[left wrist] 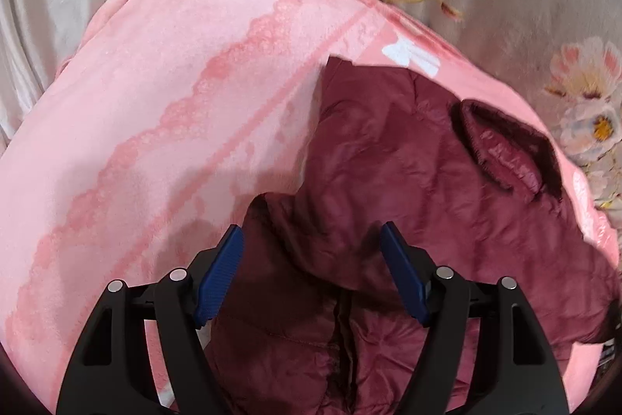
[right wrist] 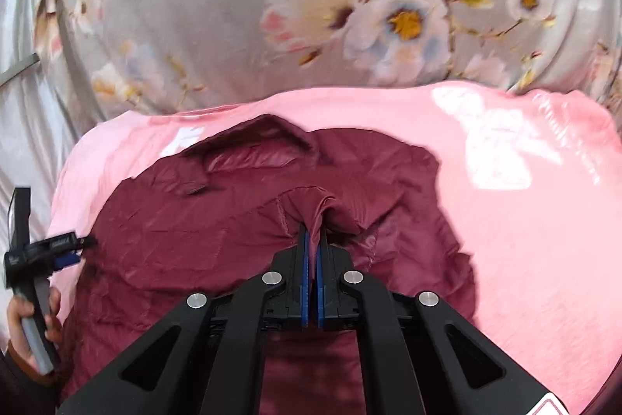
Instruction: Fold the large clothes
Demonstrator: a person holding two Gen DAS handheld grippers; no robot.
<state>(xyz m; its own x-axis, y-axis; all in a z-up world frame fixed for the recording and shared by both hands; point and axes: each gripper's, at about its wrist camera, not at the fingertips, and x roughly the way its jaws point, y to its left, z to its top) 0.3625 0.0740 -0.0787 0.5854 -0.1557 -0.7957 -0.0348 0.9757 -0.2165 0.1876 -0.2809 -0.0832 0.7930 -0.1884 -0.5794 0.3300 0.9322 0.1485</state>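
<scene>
Folding stage: early, as I judge it; the maroon jacket (right wrist: 186,236) lies spread on the pink blanket (right wrist: 525,220), only partly gathered
Right gripper (right wrist: 313,232): jaws together, clamped on a pinched ridge of jacket fabric right at its tips, the cloth tenting up from them
Left gripper (left wrist: 311,240): jaws apart, nothing pressed between them; jacket cloth lies just under and ahead of its blue pads (left wrist: 219,275)
Jacket from the left gripper: collar (left wrist: 509,150) ahead and to its right, a folded edge between the fingers, bare blanket off to its left
Jacket from the right gripper: collar (right wrist: 248,150) ahead and to the left, one side already drawn inward near the tips
Backdrop: floral sheet (right wrist: 350,6) beyond the blanket
Done: one grip taken
Left: second grip, sleeves and sides folded in, body doubled over, by my reckoning
</scene>
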